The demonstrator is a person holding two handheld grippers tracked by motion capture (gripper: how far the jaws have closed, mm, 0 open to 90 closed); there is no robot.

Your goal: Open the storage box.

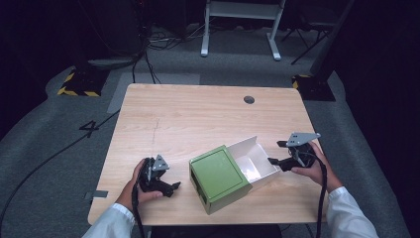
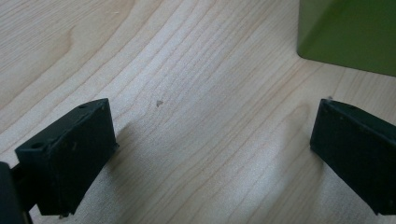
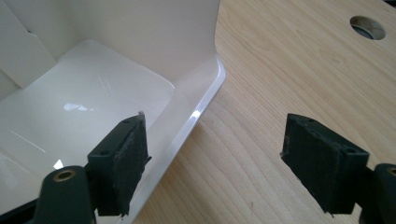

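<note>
A green box (image 1: 218, 177) sits on the pale wooden worktop (image 1: 198, 114), near its front edge and a little right of the middle. A white tray (image 1: 257, 161) slides out of the box's right end, so that its open, glossy inside faces up, with a low divider across it.

The right tool (image 1: 281, 152) is at the far end of that tray, held in the person's right hand (image 1: 309, 166). Its jaws stand wide apart and grip nothing. In the right gripper view one jaw hangs over the tray's inside, just within the rim, and the other is out over bare wood — the rounded white rim (image 3: 198, 112) runs between them, with neither pad pressing on it.

The left tool (image 1: 171, 187) lies low on the worktop to the left of the box, in the left hand (image 1: 141, 186), apart from the box. Its jaws are also spread wide, with only wood grain between them; in the left gripper view a corner of the green box (image 2: 348, 35) shows ahead, beyond the jaw tips.

A round cable hole (image 1: 249, 99) sits near the worktop's far edge — well away from both tools.
</note>
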